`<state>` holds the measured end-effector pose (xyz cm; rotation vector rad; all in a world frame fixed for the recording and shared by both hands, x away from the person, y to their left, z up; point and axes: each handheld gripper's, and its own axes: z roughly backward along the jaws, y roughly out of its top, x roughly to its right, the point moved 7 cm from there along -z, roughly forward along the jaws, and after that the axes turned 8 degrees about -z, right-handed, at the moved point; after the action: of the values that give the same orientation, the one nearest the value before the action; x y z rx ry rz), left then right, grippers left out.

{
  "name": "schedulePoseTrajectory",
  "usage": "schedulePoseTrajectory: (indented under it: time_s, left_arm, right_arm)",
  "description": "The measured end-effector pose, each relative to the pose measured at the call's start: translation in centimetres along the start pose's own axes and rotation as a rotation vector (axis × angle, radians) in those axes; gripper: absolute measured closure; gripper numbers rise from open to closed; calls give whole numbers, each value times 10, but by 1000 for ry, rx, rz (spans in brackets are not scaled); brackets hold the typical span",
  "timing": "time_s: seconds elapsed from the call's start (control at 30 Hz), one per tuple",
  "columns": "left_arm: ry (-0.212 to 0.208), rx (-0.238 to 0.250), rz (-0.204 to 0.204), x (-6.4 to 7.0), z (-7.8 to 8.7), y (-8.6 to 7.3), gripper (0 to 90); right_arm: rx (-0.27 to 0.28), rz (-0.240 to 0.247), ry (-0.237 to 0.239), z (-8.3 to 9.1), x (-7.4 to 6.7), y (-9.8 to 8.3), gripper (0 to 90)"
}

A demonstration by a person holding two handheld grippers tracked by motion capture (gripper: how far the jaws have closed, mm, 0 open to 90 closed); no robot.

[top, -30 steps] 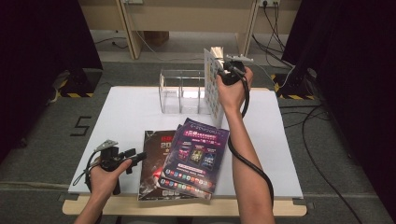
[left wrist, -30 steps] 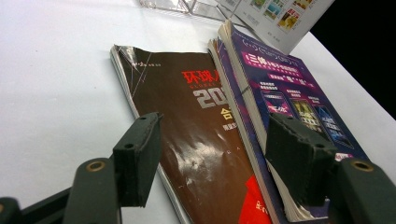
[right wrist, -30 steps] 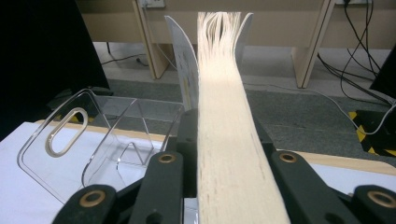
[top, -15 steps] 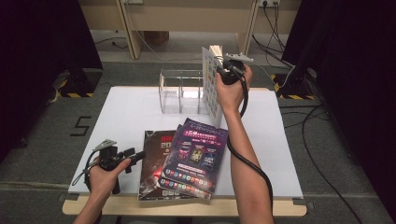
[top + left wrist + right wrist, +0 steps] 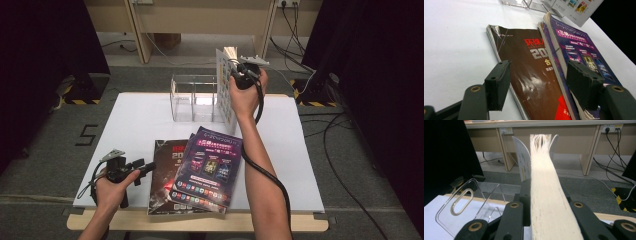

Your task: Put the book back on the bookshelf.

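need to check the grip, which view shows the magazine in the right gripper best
The right gripper view: the magazine stands edge-on, clamped between the jaws. The high view shows its white cover beside the clear rack. The left gripper view catches a corner.

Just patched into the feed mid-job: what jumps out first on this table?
The right gripper holds a white-covered magazine upright, clamped on its page edge, at the right end of the clear acrylic rack at the table's far side. Near the front edge, a purple magazine lies partly on top of a brown one. The left gripper rests open just left of the brown cover.
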<state>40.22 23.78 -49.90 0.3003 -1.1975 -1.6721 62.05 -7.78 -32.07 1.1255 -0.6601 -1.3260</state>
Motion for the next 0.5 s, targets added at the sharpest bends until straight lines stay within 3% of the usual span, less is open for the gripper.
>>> schedulePoseTrajectory:
  time_s: [0.5]
  left_arm:
    - [1,7,7,-1,0,0,356]
  right_arm:
    - [10,-15,-5,-11,-2,3,744]
